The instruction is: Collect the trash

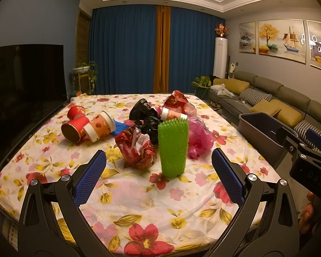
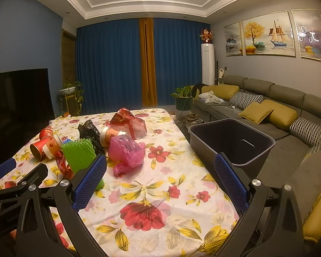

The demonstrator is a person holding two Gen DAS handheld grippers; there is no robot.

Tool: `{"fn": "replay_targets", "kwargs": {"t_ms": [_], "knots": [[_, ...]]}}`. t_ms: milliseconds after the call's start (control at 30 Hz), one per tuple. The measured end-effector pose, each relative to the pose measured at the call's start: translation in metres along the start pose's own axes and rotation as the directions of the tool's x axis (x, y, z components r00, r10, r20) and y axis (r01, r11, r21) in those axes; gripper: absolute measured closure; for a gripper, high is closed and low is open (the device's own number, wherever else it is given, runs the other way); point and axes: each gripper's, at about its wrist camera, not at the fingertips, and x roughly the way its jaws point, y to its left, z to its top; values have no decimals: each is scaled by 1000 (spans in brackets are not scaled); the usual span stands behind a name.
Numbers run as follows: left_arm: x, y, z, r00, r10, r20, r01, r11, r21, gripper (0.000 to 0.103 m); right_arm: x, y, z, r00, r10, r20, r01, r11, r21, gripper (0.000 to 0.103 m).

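Hovering above counter (image 1: 139,209), both jaws wide, empty.
Green mesh sleeve (image 1: 173,147) at my left gripper's (image 1: 159,167) twelve o'clock; bin (image 2: 231,141) at right gripper's (image 2: 160,171) one o'clock.

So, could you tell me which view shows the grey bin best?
The right wrist view: the grey bin shows its whole rim and dark interior beside the table. The left wrist view catches only part of it at the right edge, cut off by the right gripper.
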Motion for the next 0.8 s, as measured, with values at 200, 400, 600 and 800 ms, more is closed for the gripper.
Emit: {"fn": "replay_targets", "kwargs": {"t_ms": [200,400,600,800], "knots": [[0,1,0,1000,-1,-2,1,1000,-1,6,0,-1,2,1000,-6,4,6,1000,2,5],[0,1,1,1000,-1,-2,1,1000,-3,6,0,-1,2,1000,-5,6,5,1000,3,5],[0,1,0,1000,-2,-3,2,1000,-3,6,0,-2,2,1000,-4,5,4,1000,4,5],[1,2,1,1000,-3,-3,3,1000,-4,6,0,-2,2,1000,-5,6,5,1000,5,5]]}}
